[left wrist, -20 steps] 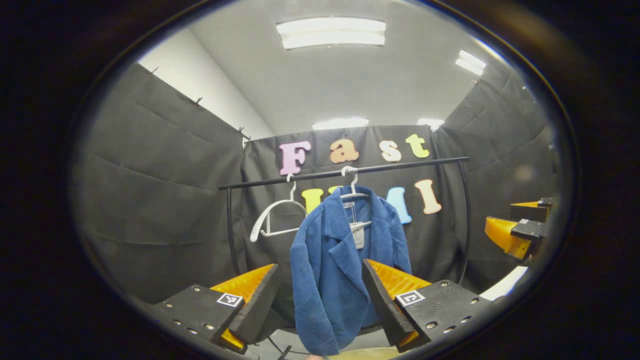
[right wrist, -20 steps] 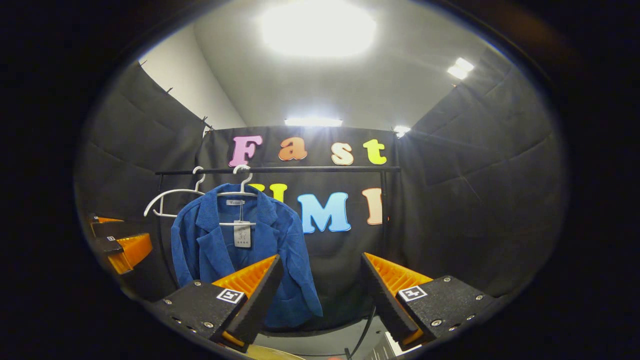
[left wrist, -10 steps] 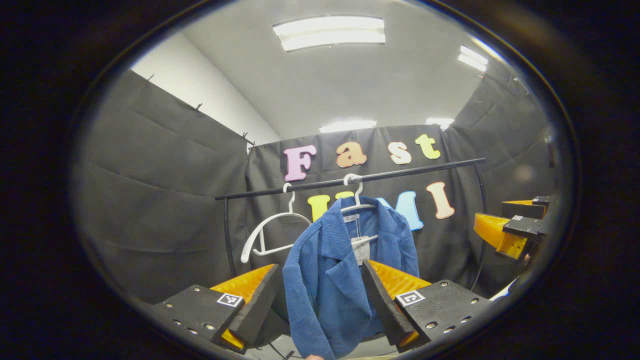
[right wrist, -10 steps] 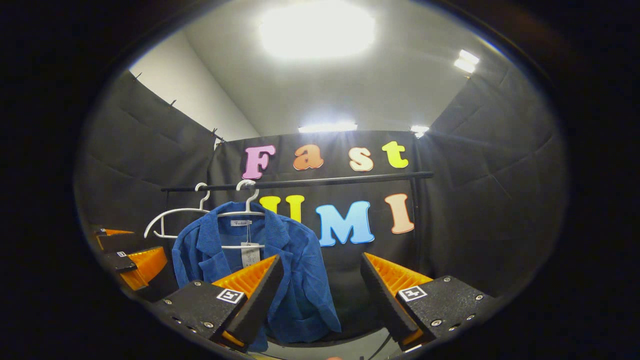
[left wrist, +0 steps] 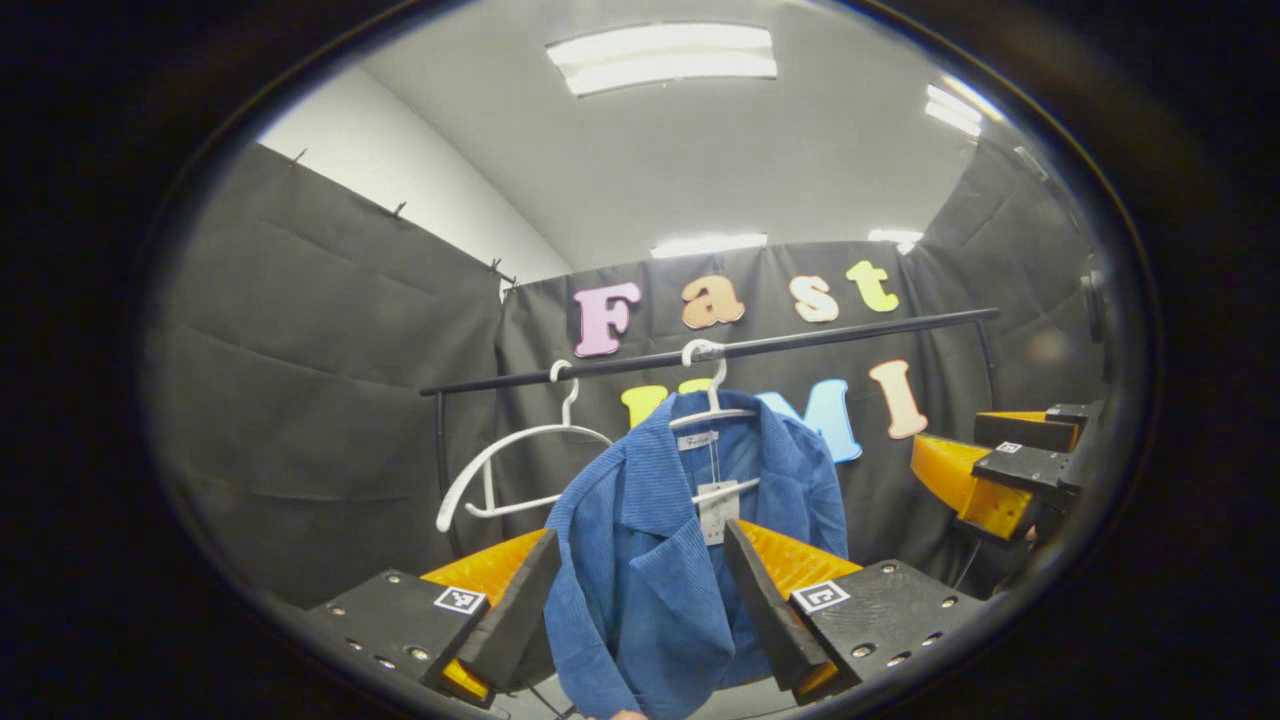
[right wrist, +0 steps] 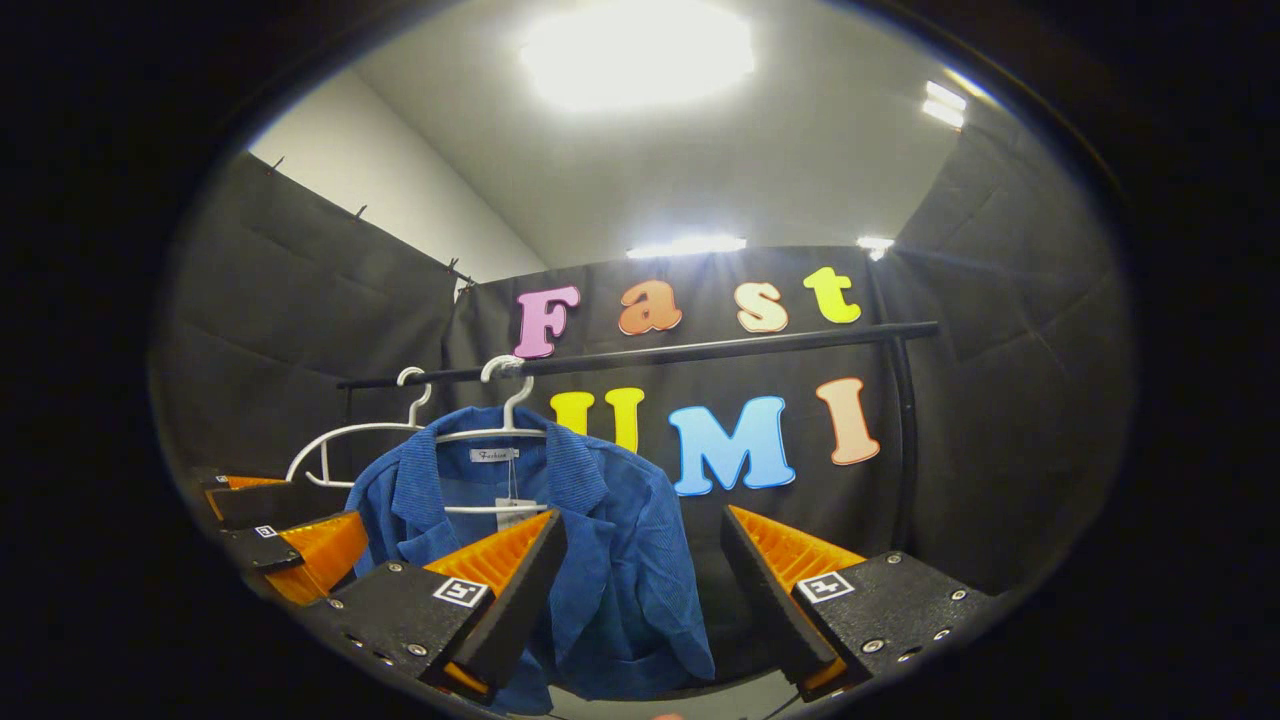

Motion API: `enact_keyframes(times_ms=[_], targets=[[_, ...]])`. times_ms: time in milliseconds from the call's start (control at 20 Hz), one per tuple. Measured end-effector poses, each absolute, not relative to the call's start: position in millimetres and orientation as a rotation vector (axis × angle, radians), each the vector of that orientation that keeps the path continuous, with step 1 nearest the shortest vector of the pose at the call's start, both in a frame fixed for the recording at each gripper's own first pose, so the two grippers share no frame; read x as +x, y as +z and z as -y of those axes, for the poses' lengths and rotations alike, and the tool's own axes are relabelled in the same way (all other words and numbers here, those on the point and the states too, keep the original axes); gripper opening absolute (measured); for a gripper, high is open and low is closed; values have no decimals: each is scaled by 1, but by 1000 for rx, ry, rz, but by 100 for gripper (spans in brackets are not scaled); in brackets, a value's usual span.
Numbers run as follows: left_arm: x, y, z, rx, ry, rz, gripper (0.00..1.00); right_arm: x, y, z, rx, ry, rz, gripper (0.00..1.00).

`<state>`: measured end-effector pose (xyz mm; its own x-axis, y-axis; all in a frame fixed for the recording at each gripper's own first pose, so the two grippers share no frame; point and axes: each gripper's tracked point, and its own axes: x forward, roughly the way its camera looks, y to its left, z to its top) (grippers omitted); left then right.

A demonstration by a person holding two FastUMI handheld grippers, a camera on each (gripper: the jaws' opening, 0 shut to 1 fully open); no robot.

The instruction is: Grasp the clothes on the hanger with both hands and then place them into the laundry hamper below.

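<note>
Both claws wide, gripping nothing: blue jacket hangs on white hanger straight ahead of left claw, ahead-left of right claw.

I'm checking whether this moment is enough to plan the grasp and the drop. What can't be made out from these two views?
- Lower hem of the blue jacket: cut off by the bottom edge in the left gripper view, partly behind the left gripper fingers.
- Jacket's left side in the right gripper view: hidden by the right gripper finger.
- Hang tag: print too small.
- Distance from either open gripper to the cloth: cannot tell.
</note>
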<state>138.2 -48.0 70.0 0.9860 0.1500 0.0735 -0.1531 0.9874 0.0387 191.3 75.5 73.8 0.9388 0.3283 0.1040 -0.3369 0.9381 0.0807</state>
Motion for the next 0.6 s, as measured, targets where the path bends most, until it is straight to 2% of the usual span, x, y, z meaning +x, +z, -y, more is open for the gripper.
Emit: enact_keyframes(times_ms=[600], targets=[[207,48,61,9,189,35,95,259,47,-114,149,451,22,96]])
